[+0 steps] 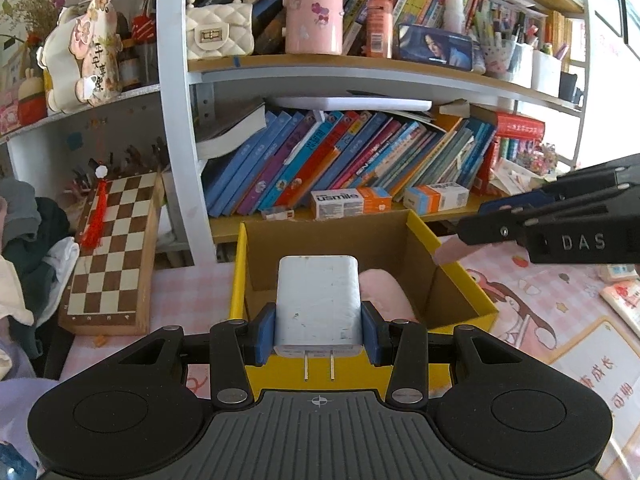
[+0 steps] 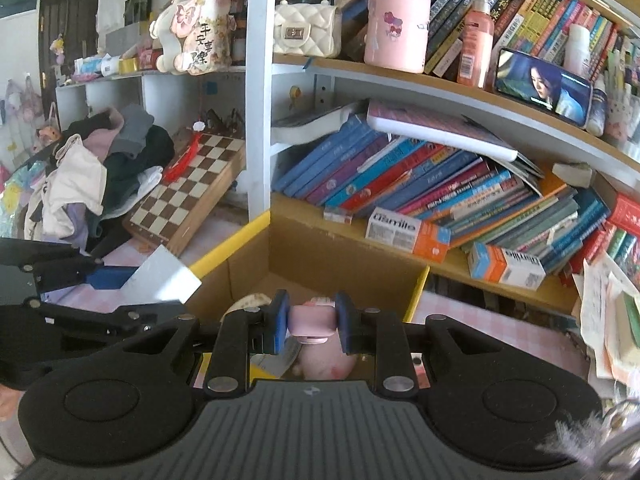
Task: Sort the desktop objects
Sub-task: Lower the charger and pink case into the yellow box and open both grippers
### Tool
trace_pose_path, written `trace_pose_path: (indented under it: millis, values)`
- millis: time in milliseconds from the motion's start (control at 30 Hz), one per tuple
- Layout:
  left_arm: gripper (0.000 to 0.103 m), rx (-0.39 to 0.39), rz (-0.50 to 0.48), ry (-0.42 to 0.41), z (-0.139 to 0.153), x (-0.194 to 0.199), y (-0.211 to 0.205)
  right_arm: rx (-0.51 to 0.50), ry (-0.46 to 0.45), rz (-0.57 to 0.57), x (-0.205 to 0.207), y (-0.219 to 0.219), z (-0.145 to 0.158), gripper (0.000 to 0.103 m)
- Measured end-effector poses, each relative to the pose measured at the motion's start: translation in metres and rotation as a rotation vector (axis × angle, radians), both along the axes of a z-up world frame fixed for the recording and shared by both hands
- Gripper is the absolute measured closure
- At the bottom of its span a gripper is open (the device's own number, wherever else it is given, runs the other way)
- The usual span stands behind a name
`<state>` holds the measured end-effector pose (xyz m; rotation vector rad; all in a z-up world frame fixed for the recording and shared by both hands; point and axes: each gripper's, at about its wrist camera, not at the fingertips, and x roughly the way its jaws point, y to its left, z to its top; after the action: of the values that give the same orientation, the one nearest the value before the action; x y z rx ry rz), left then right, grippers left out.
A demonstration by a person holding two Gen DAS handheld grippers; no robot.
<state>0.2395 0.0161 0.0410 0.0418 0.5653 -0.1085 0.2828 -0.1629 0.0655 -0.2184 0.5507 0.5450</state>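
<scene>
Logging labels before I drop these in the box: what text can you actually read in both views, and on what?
"usmile": white-and-orange carton on the lower shelf.
"DAS": right gripper body, seen from the left wrist.
"平安喜": rabbit ornament; last character unclear.
Book spines, second carton, desk mat print: too small or blurred.
Charger: no readable text.

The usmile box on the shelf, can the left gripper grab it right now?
Probably not. The left gripper is already shut on a white charger, so it has no free grip, and the yellow cardboard box sits between it and the usmile box.
</scene>
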Motion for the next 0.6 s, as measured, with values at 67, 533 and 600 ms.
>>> trace_pose_path:
  millis: [67,533,600]
  values:
    - [0.061,0.008,0.007,0.003,0.0,0.006,0.001,-0.003,0.003,0.005,0.01,0.002,-0.002,0.08]
    - [0.061,0.061,0.004,0.091,-0.018,0.066,0.007,-0.098,0.078,0.082,0.063,0.028,-0.041,0.08]
    - [0.061,0.063,0.007,0.109,-0.023,0.074,0.008,-0.114,0.093,0.095,0.067,0.032,-0.049,0.08]
